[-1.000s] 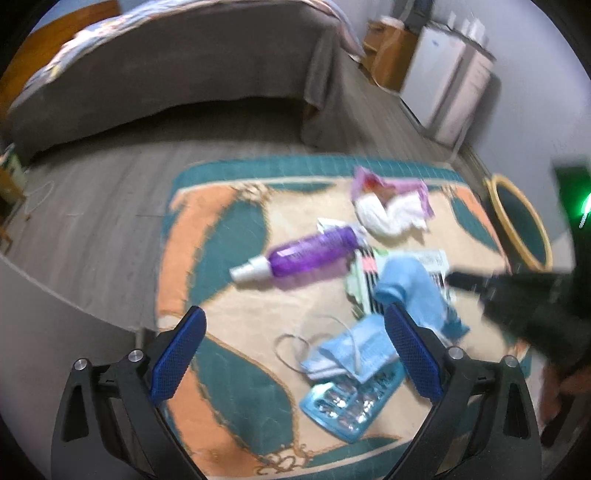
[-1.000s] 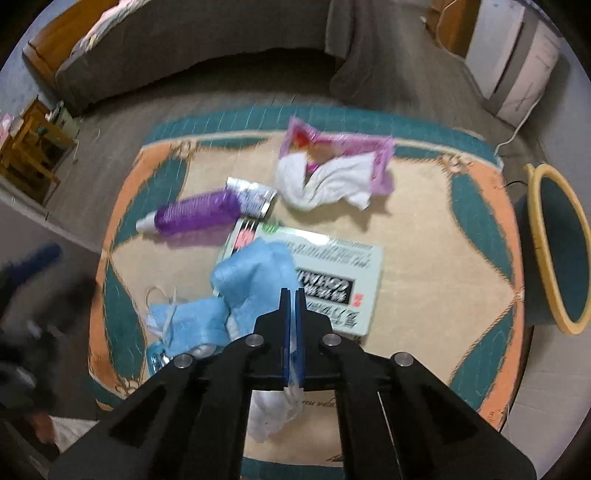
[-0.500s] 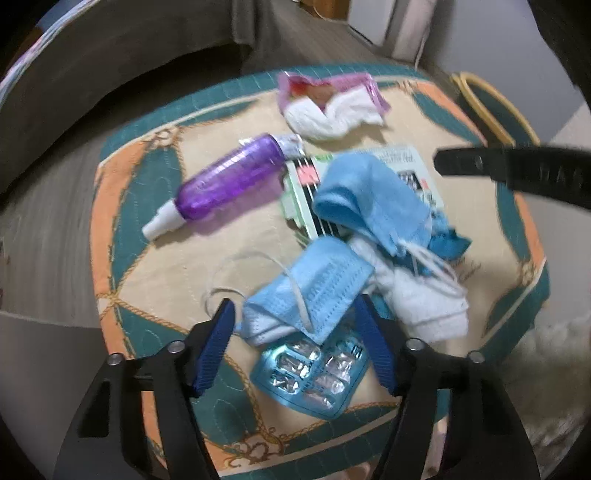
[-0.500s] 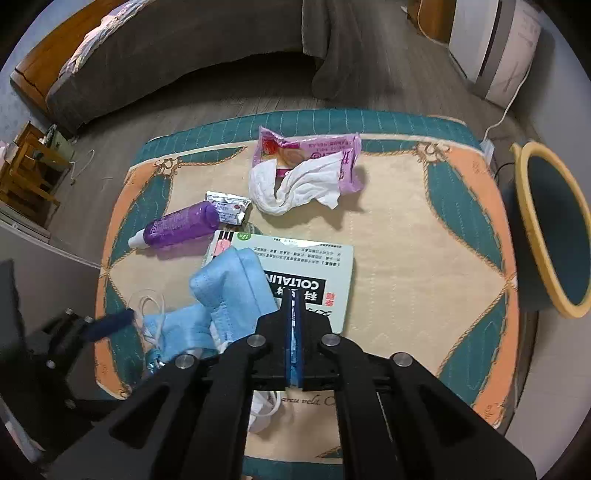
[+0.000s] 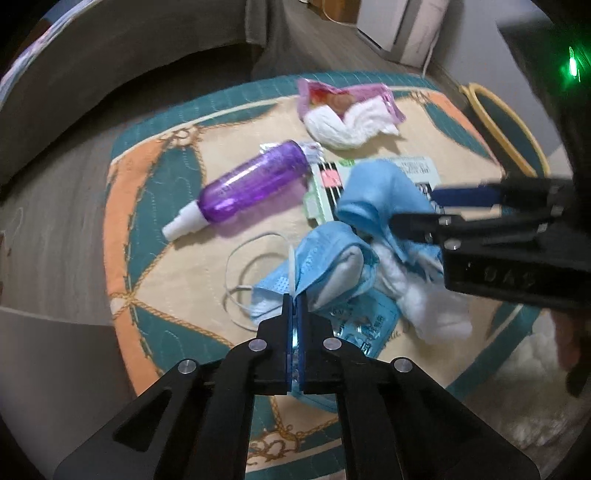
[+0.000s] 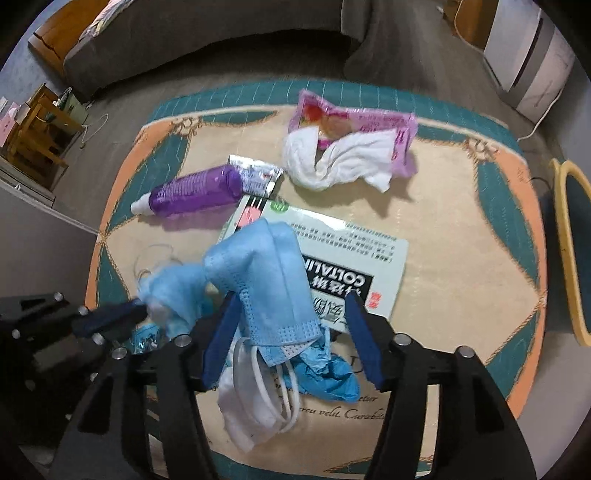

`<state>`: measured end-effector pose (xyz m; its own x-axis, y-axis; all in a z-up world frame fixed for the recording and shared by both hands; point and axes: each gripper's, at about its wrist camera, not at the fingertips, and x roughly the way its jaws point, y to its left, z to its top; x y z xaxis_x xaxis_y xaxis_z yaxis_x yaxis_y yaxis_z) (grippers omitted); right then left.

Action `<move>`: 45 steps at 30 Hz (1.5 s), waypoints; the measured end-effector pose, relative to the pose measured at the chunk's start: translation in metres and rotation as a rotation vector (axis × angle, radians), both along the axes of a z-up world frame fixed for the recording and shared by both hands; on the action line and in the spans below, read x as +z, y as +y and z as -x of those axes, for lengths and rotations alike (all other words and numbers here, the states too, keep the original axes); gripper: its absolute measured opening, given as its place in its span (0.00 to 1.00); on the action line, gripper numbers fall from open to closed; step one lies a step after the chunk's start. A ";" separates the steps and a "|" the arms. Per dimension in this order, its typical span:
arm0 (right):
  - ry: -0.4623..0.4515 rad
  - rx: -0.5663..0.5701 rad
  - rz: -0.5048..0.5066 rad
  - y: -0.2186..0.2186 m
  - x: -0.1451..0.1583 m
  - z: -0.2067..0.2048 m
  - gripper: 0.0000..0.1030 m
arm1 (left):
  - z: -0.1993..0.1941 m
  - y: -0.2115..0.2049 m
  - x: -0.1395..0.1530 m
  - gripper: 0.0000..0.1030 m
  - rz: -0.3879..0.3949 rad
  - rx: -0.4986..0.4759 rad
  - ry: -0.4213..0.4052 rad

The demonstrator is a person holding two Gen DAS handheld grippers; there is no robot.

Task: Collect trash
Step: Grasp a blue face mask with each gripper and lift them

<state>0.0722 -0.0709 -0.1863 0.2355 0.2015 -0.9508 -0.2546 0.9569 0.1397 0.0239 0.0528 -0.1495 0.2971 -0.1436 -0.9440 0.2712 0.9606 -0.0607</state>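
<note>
Trash lies on a patterned mat (image 5: 155,192): a purple spray bottle (image 5: 251,182), a pink wrapper with white tissue (image 5: 347,110), a medicine box (image 6: 354,266), blue face masks and a blister pack (image 5: 354,325). My left gripper (image 5: 294,306) is shut on the near blue mask (image 5: 325,254), pinching its edge. My right gripper (image 6: 291,332) is open, its fingers on either side of a second blue mask (image 6: 269,280) draped over the box. It also shows in the left wrist view (image 5: 424,210). A white mask (image 6: 255,402) lies under it.
A yellow-rimmed teal bin (image 6: 569,236) stands on the floor right of the mat. A grey-covered bed (image 6: 207,33) lies behind the mat. A white appliance (image 6: 532,62) stands at the back right. Wooden furniture (image 6: 33,136) is at the left.
My left gripper closed on the near blue mask. My right gripper opened and dropped lower around the second blue mask.
</note>
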 end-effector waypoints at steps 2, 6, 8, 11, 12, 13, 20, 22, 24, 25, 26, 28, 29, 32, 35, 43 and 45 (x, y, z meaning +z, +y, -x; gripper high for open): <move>-0.016 0.009 0.002 0.001 0.006 0.001 0.19 | -0.001 0.003 0.008 0.02 0.018 0.010 -0.019; -0.054 -0.033 -0.044 -0.009 0.023 -0.001 0.13 | -0.009 0.009 0.023 0.02 0.057 0.033 -0.064; -0.076 -0.062 -0.070 -0.017 0.033 -0.003 0.12 | -0.011 0.009 0.031 0.02 0.077 0.044 -0.087; -0.119 -0.108 -0.112 -0.032 0.052 -0.006 0.12 | -0.013 0.011 0.046 0.02 0.100 0.057 -0.135; -0.134 -0.122 -0.121 -0.037 0.059 -0.006 0.12 | -0.014 0.011 0.051 0.02 0.105 0.060 -0.151; -0.144 -0.130 -0.131 -0.040 0.064 -0.007 0.12 | -0.016 0.010 0.057 0.02 0.105 0.060 -0.167; -0.225 -0.195 -0.172 -0.071 0.101 -0.007 0.12 | -0.024 -0.003 0.086 0.02 0.126 0.058 -0.251; -0.253 -0.202 -0.162 -0.079 0.110 -0.006 0.12 | -0.026 -0.006 0.094 0.02 0.141 0.060 -0.270; -0.284 -0.206 -0.142 -0.087 0.119 -0.006 0.12 | -0.028 -0.010 0.103 0.02 0.147 0.061 -0.293; -0.295 -0.208 -0.137 -0.092 0.123 -0.006 0.12 | -0.028 -0.012 0.107 0.02 0.143 0.060 -0.306; -0.306 -0.211 -0.134 -0.096 0.127 -0.006 0.12 | -0.028 -0.015 0.110 0.02 0.139 0.058 -0.317; -0.327 -0.217 -0.128 -0.104 0.132 -0.005 0.12 | -0.030 -0.021 0.118 0.02 0.149 0.053 -0.335; -0.334 -0.220 -0.128 -0.108 0.136 -0.004 0.12 | -0.030 -0.024 0.121 0.02 0.153 0.052 -0.341; -0.359 -0.227 -0.118 -0.119 0.144 -0.003 0.12 | -0.031 -0.036 0.129 0.02 0.151 0.040 -0.367; -0.380 -0.232 -0.109 -0.130 0.151 -0.001 0.12 | -0.031 -0.049 0.137 0.02 0.140 0.027 -0.394; -0.409 -0.238 -0.110 -0.164 0.166 0.002 0.12 | -0.037 -0.084 0.145 0.02 0.161 -0.016 -0.414; -0.416 -0.246 -0.106 -0.175 0.169 0.003 0.12 | -0.039 -0.096 0.145 0.02 0.162 -0.030 -0.412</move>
<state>0.0693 -0.2463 -0.0173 0.6439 0.1830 -0.7429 -0.0776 0.9816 0.1745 0.0627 -0.0428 -0.0047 0.6370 -0.2944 -0.7124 0.3322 0.9388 -0.0909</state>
